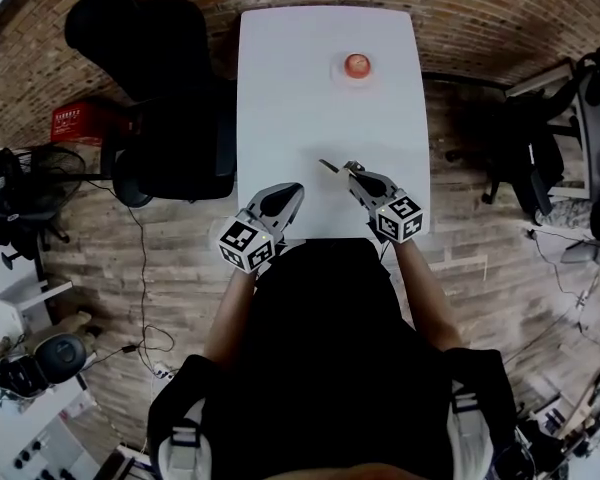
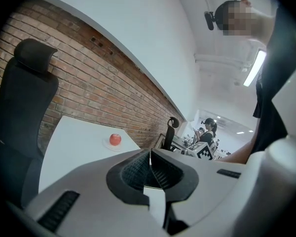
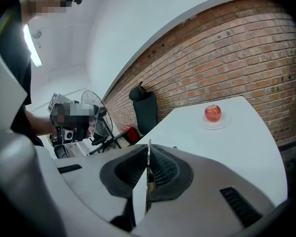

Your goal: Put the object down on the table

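Note:
My right gripper (image 1: 352,171) is shut on a thin flat metal utensil (image 1: 329,165), which looks like a knife. It hangs over the near part of the white table (image 1: 280,88). In the right gripper view the utensil (image 3: 148,174) shows edge-on, pinched between the ribbed pads, with its tip reaching past the right gripper (image 3: 148,152). My left gripper (image 1: 291,190) hovers at the table's near left edge. It is shut, and the left gripper (image 2: 150,158) has nothing between its pads. A red apple (image 1: 357,64) rests on a small plate at the far end.
A black office chair (image 1: 170,118) stands against the table's left side, with a red crate (image 1: 80,123) and a fan (image 1: 15,183) further left. Another chair and a desk (image 1: 550,138) stand to the right. A brick wall (image 3: 227,63) runs behind the table.

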